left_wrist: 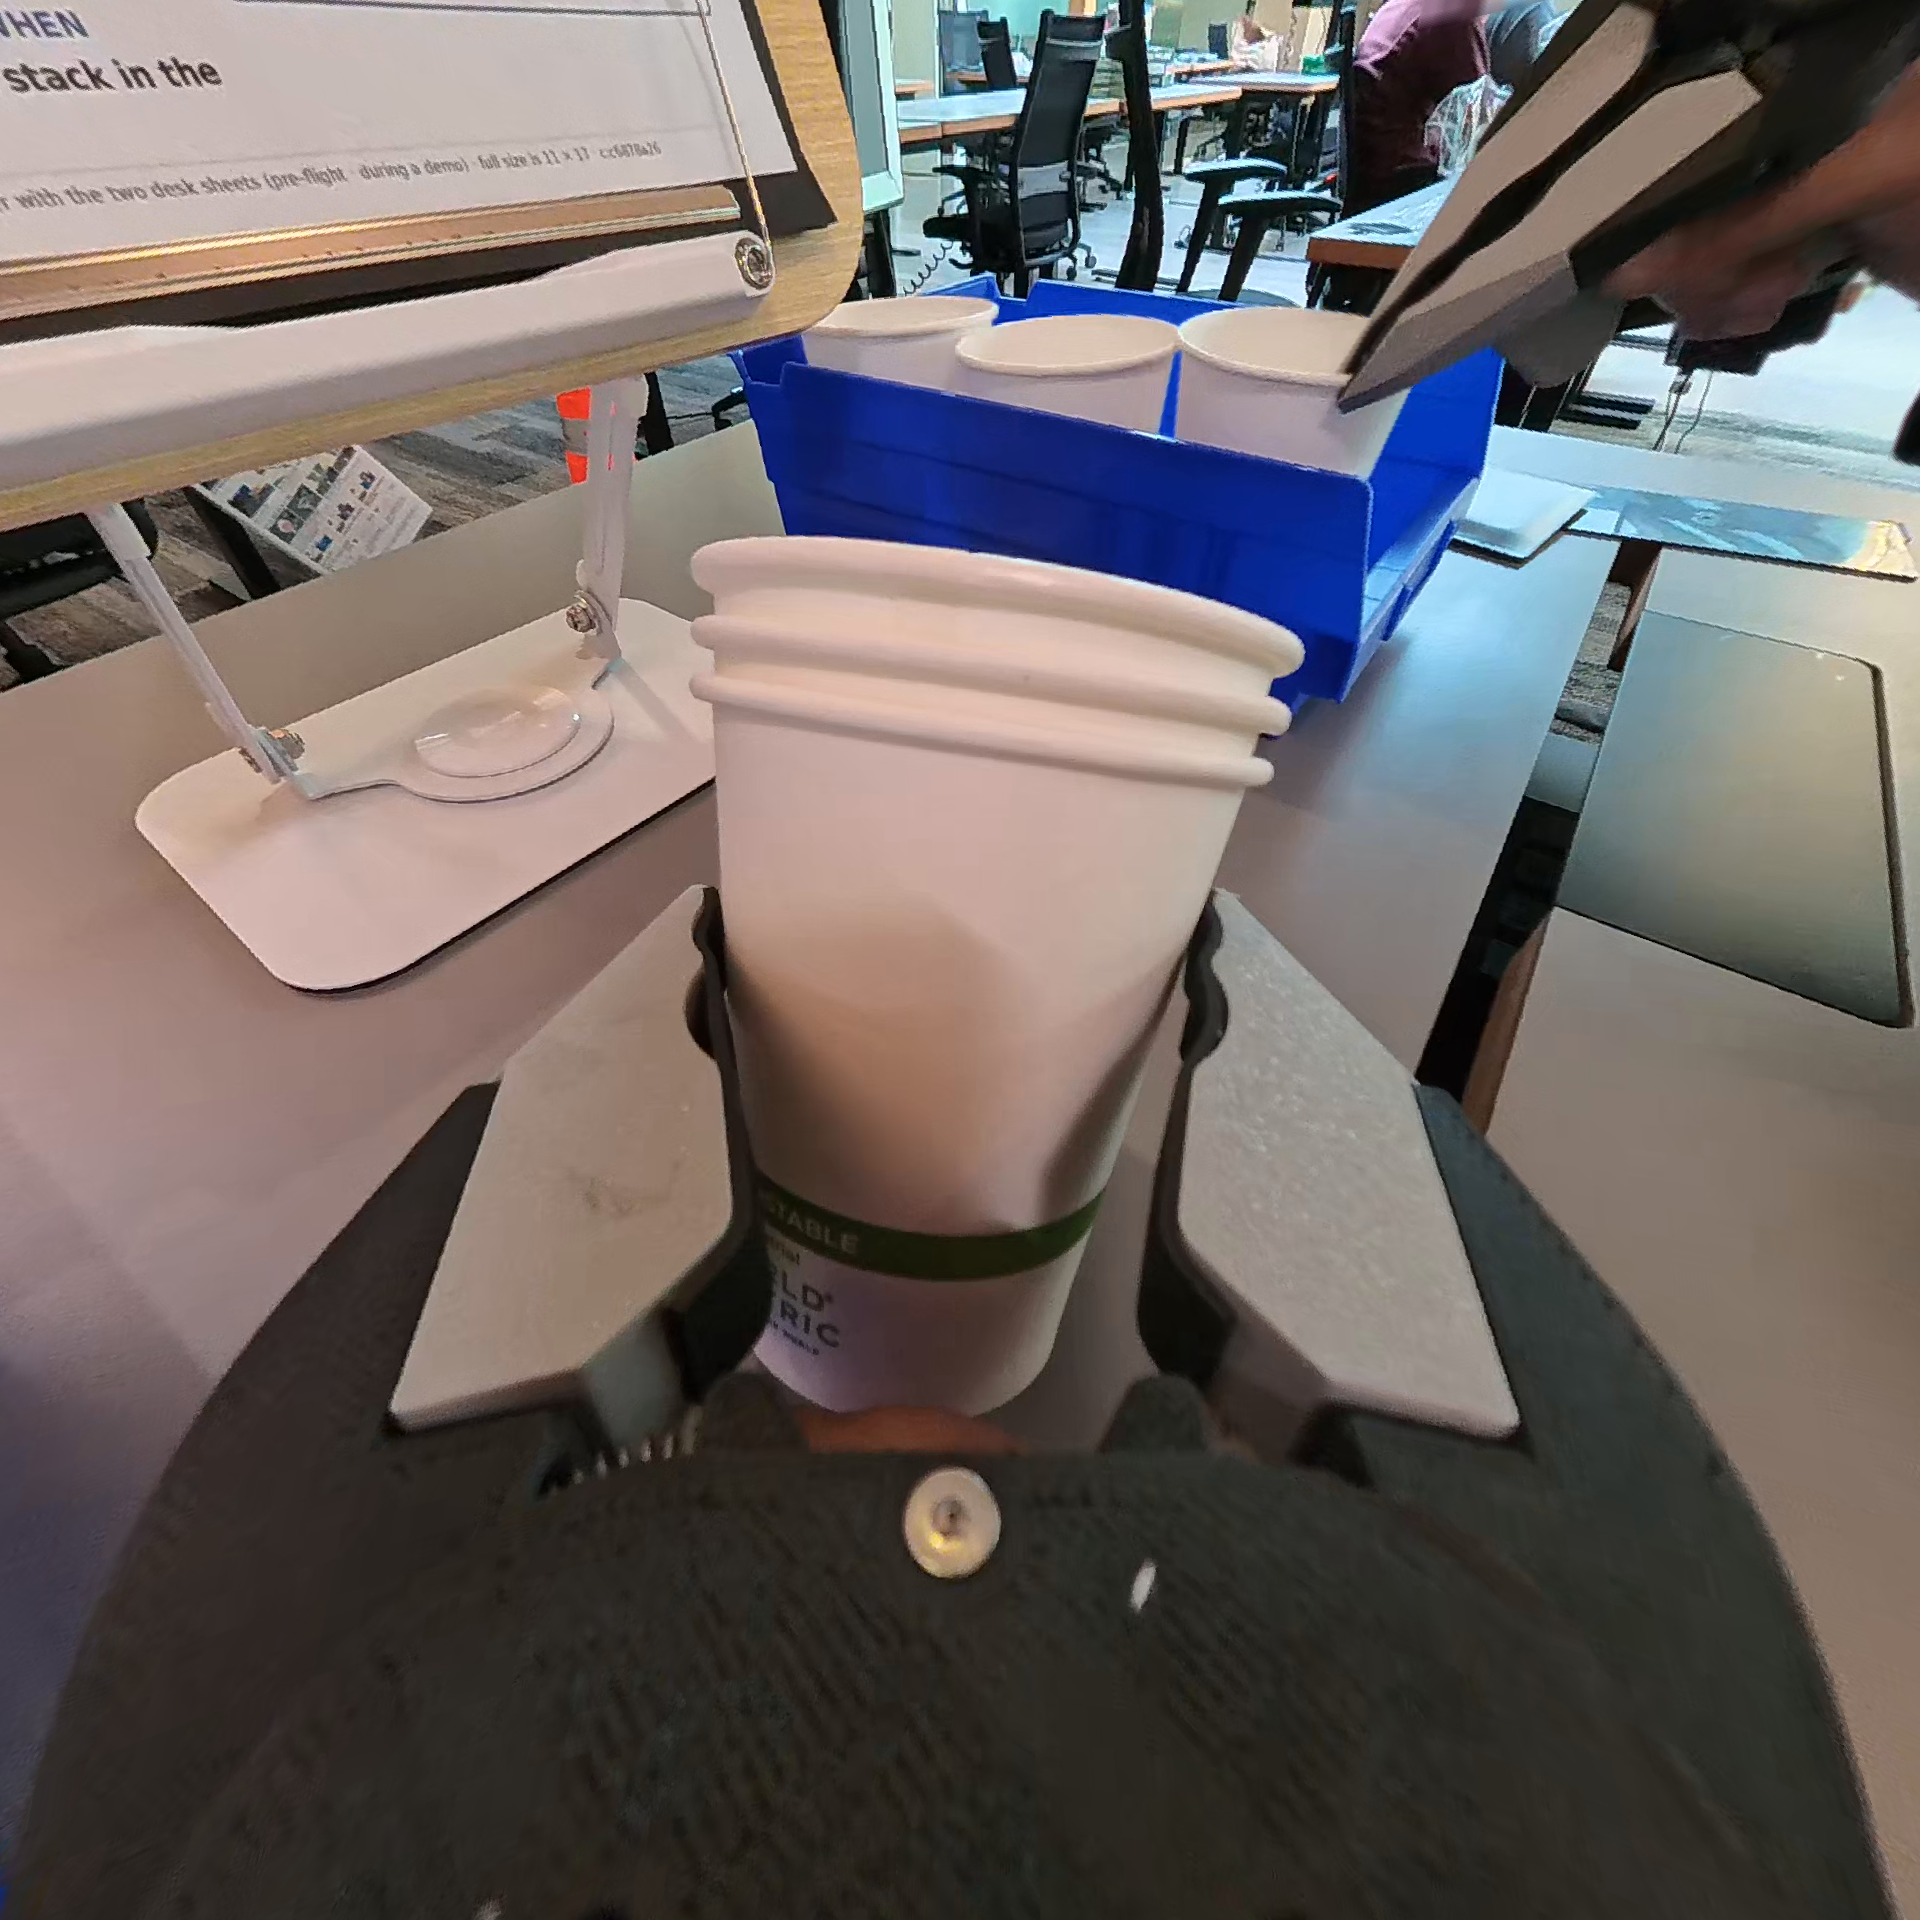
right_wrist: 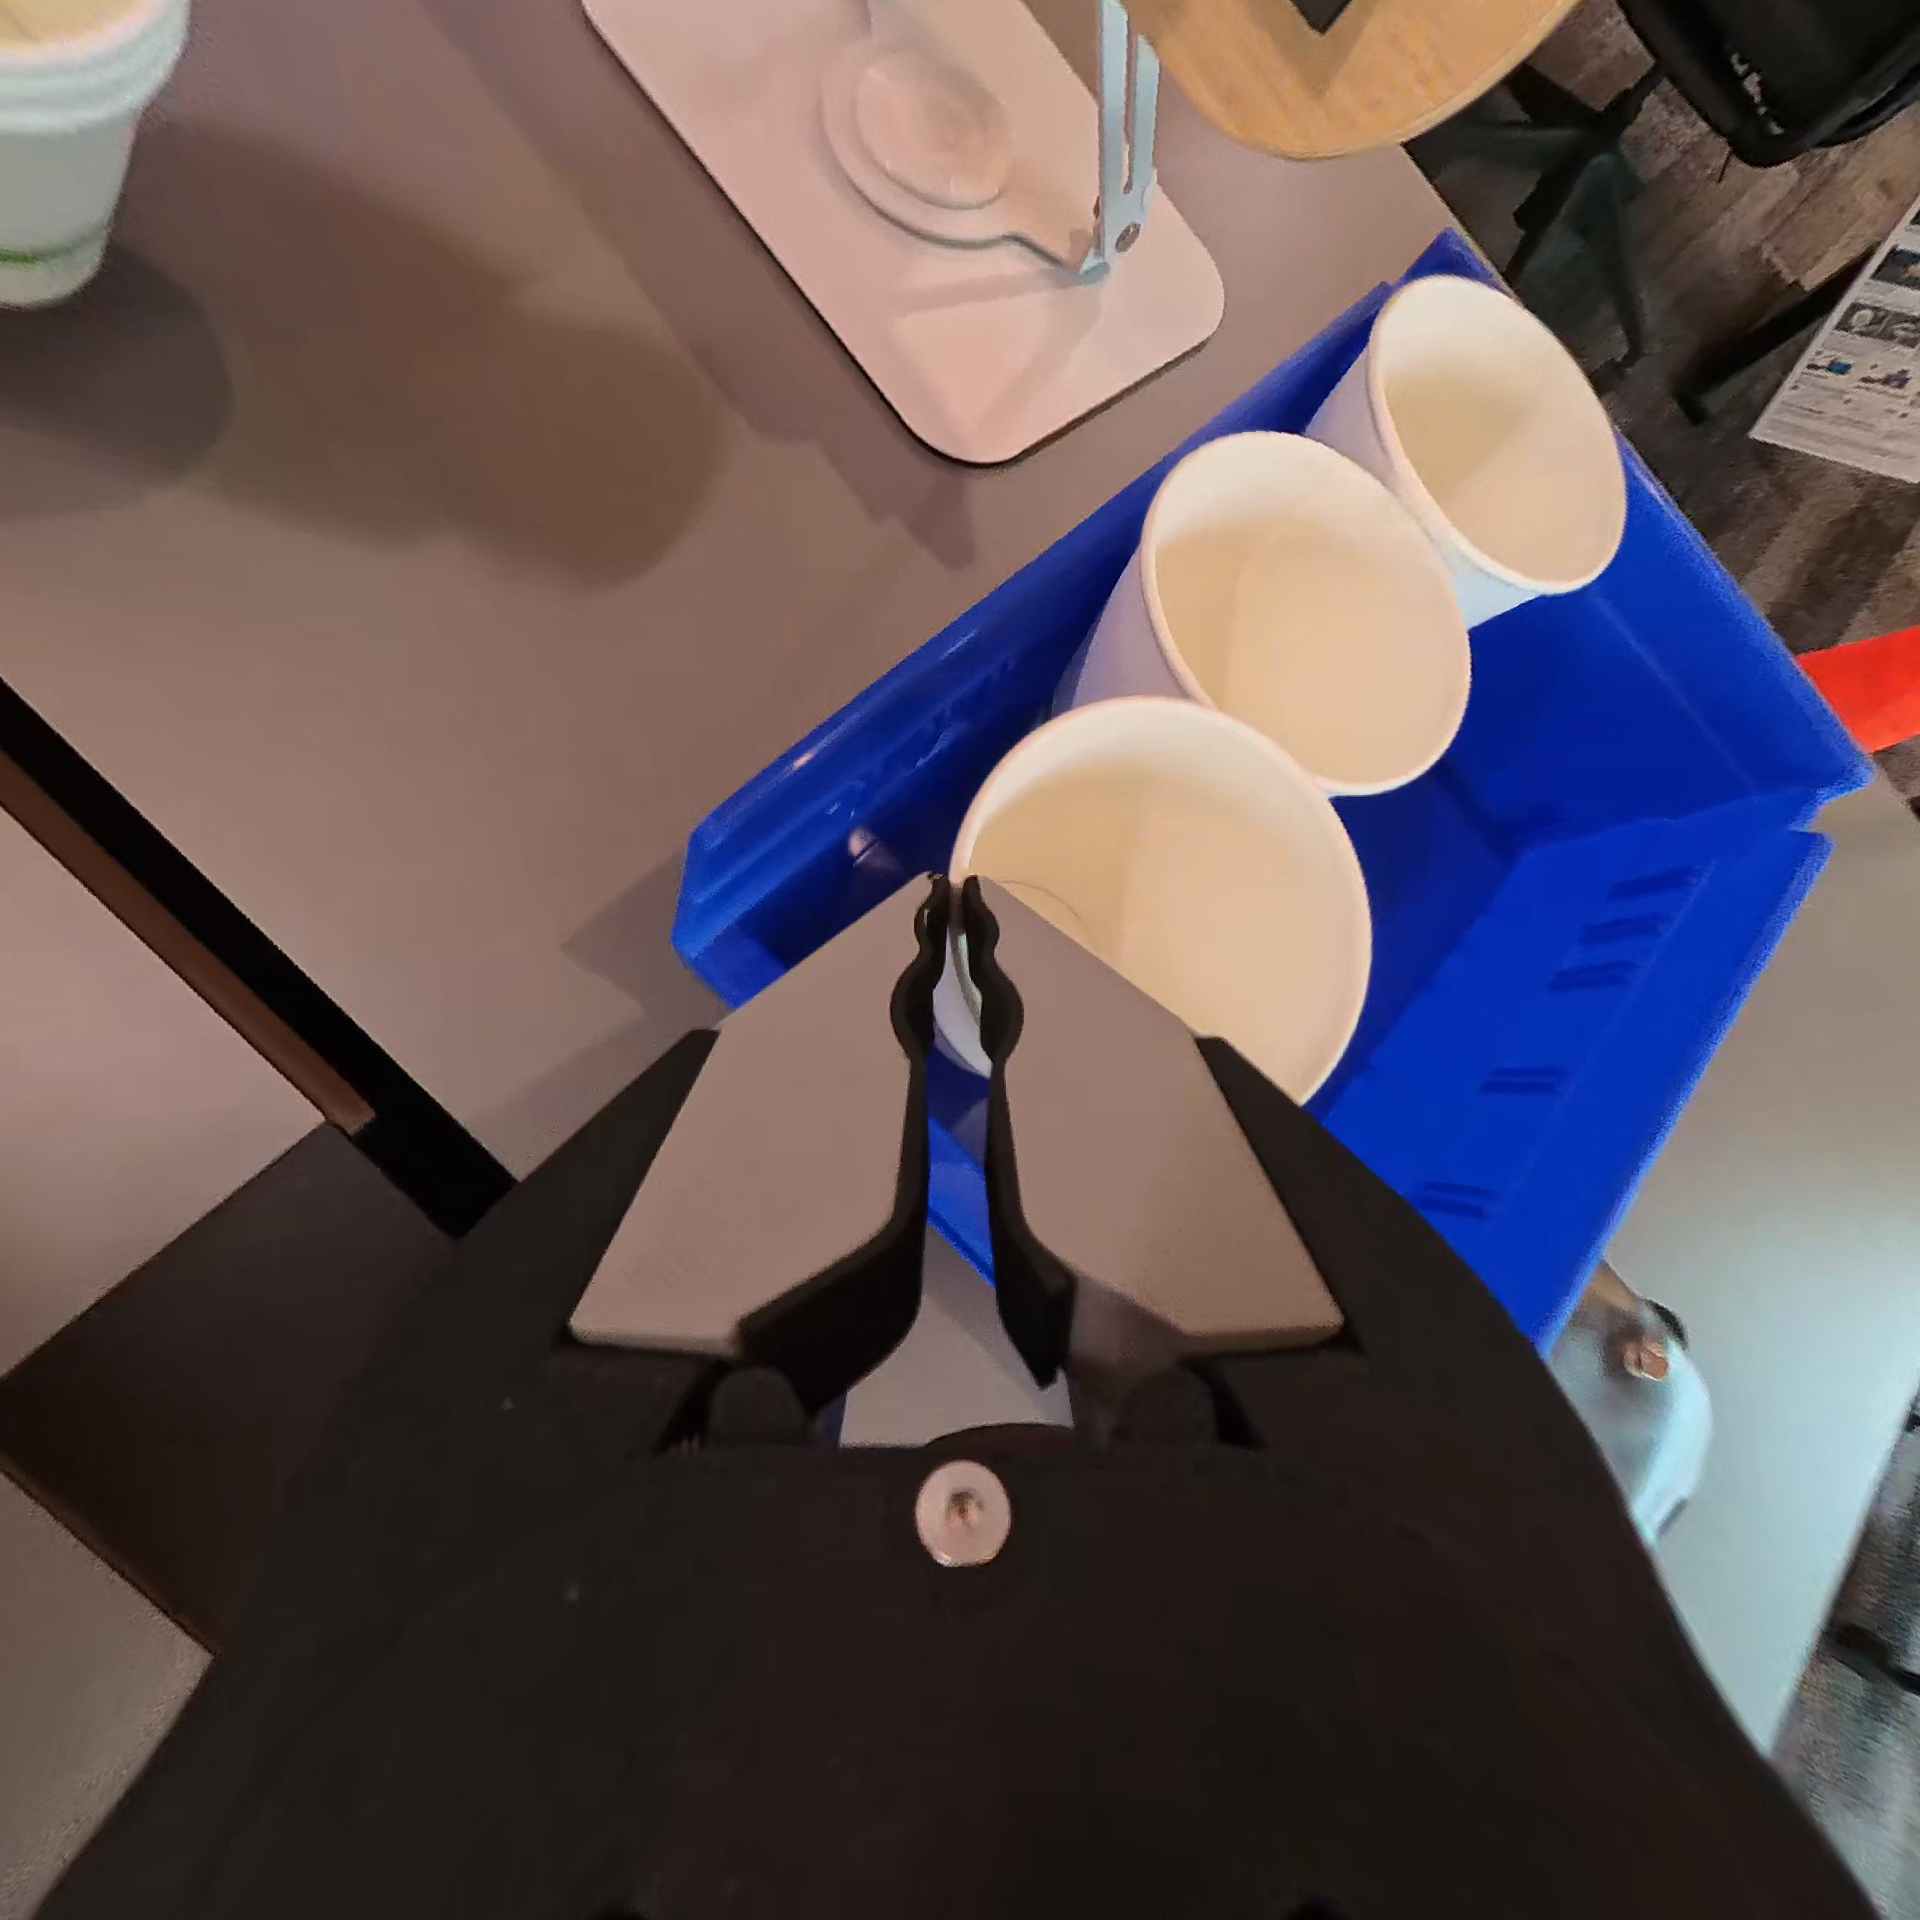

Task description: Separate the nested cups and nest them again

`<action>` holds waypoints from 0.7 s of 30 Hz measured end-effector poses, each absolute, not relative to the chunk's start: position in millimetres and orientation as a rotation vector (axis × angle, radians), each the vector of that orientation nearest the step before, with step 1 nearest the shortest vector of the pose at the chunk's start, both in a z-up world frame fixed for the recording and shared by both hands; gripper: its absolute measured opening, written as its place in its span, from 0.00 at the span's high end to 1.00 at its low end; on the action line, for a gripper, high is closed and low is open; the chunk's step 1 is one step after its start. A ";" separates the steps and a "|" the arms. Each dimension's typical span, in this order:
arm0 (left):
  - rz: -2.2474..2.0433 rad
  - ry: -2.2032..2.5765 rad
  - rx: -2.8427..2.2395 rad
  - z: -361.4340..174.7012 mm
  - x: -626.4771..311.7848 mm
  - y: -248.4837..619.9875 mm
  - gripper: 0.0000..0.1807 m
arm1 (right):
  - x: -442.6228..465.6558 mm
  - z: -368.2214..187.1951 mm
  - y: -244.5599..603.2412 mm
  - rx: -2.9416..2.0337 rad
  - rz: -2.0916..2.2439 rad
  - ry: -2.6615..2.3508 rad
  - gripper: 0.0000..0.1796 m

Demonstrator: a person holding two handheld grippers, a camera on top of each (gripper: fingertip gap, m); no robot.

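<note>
On the bench, the left gripper clamps the nested stack upright to steady it, while the right gripper pinches the rim of the nearest cup in the blue bin, apparently for lifting.

Grey table carries blue bin ahead of left gripper, white stand base to its left front; bin beneath right gripper.

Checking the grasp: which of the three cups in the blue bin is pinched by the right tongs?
The end cup nearest the right tongs, which clamp its rim; the middle cup and far cup stand untouched.
</note>
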State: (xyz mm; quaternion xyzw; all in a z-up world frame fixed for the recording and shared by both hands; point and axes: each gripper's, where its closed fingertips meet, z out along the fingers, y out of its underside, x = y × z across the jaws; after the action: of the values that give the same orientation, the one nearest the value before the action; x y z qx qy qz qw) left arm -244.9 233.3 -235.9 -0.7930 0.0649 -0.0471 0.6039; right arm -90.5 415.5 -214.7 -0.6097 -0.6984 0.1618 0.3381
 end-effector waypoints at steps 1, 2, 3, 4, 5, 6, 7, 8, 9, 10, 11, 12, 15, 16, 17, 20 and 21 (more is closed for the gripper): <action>-0.110 0.150 -1.837 -236.3 -245.1 233.4 0.52 | -90.1 -214.8 413.3 -1.581 0.405 -1.838 1.00; -0.109 0.150 -1.839 -236.9 -245.1 233.5 0.52 | -90.3 -215.3 410.5 -1.580 0.405 -1.855 1.00; -0.110 0.151 -1.842 -237.5 -244.9 233.6 0.52 | -90.9 -215.8 408.2 -1.580 0.409 -1.866 1.00; -0.110 0.151 -1.843 -238.0 -245.0 233.7 0.52 | -92.0 -215.8 406.9 -1.576 0.412 -1.870 1.00; -0.110 0.151 -1.844 -238.3 -245.0 233.7 0.52 | -92.9 -215.3 406.7 -1.571 0.415 -1.869 1.00; -0.111 0.150 -1.845 -238.6 -245.2 233.8 0.52 | -93.5 -214.4 407.0 -1.571 0.420 -1.863 1.00; -0.111 0.149 -1.845 -238.7 -245.6 233.7 0.52 | -94.0 -212.8 407.7 -1.572 0.430 -1.852 0.99; -0.111 0.147 -1.845 -238.5 -246.0 233.6 0.52 | -94.6 -210.1 407.8 -1.571 0.448 -1.837 0.99; -0.113 0.145 -1.843 -238.1 -246.3 233.5 0.52 | -95.4 -206.4 407.3 -1.566 0.474 -1.822 0.99; -0.115 0.143 -1.841 -237.7 -246.6 233.3 0.52 | -95.8 -202.1 406.8 -1.563 0.502 -1.805 0.98; -0.116 0.142 -1.839 -237.1 -246.7 233.2 0.52 | -95.8 -198.1 406.9 -1.562 0.524 -1.788 0.98; -0.118 0.142 -1.838 -236.9 -246.4 233.1 0.52 | -95.5 -194.5 407.3 -1.562 0.541 -1.774 0.98; -0.118 0.145 -1.839 -237.0 -245.8 233.3 0.52 | -92.3 -190.9 411.3 -1.572 0.532 -1.757 0.98; -0.118 0.146 -1.839 -237.0 -245.6 233.4 0.52 | -91.9 -189.0 412.8 -1.566 0.522 -1.746 0.98; -0.118 0.147 -1.838 -236.9 -245.3 233.4 0.52 | -92.1 -186.9 412.6 -1.560 0.527 -1.735 0.98; -0.121 0.149 -1.835 -236.3 -245.0 233.1 0.52 | -97.6 -175.9 407.4 -1.533 0.576 -1.666 0.96; -0.122 0.150 -1.836 -236.4 -244.9 233.0 0.52 | -101.3 -170.6 402.0 -1.510 0.610 -1.641 0.96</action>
State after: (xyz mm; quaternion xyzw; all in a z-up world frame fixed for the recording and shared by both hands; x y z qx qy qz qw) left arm -244.9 233.0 -236.4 -0.7931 0.0647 -0.0529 0.6033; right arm -101.3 402.0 -170.6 -0.5977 -0.6497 0.2413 0.4029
